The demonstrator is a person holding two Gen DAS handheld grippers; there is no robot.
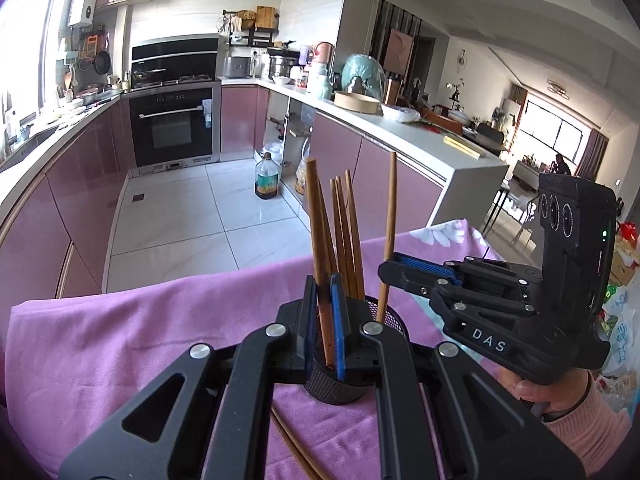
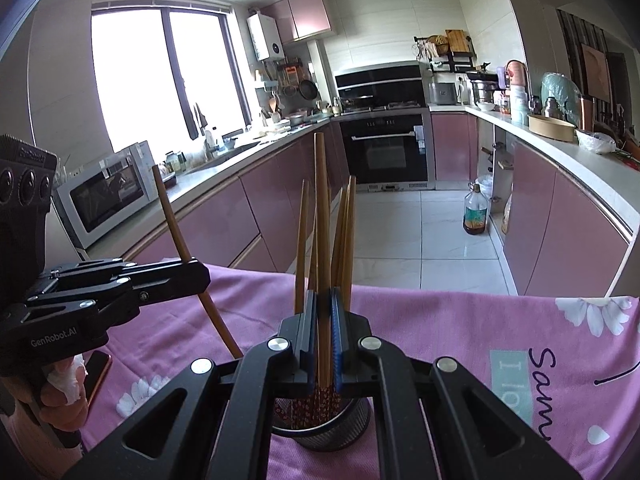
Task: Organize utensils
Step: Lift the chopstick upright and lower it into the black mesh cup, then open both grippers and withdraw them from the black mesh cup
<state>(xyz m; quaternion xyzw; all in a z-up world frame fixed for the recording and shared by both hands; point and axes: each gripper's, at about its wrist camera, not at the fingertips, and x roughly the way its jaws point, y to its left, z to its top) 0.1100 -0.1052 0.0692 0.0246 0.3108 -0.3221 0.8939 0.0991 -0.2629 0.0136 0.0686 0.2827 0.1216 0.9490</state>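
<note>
So I've got a chopstick pinched in each gripper right now. The left gripper [image 1: 325,320] is pressed tight on one chopstick [image 1: 318,248] that stands nearly upright, and the right gripper [image 2: 323,332] clamps another [image 2: 322,240] the same way. The holder [image 2: 320,424], a black mesh cup on the pink cloth [image 1: 120,344], sits right under both sets of fingers, near me. That's the bit that matters: both sticks' long axes already point down into the cup, lower ends at or just inside the rim, alongside the ones already standing in there. Neither hand looks closer, really. I'd guess it's just lower and let go. A couple of loose sticks [image 1: 294,452] lie on the cloth near me.
</note>
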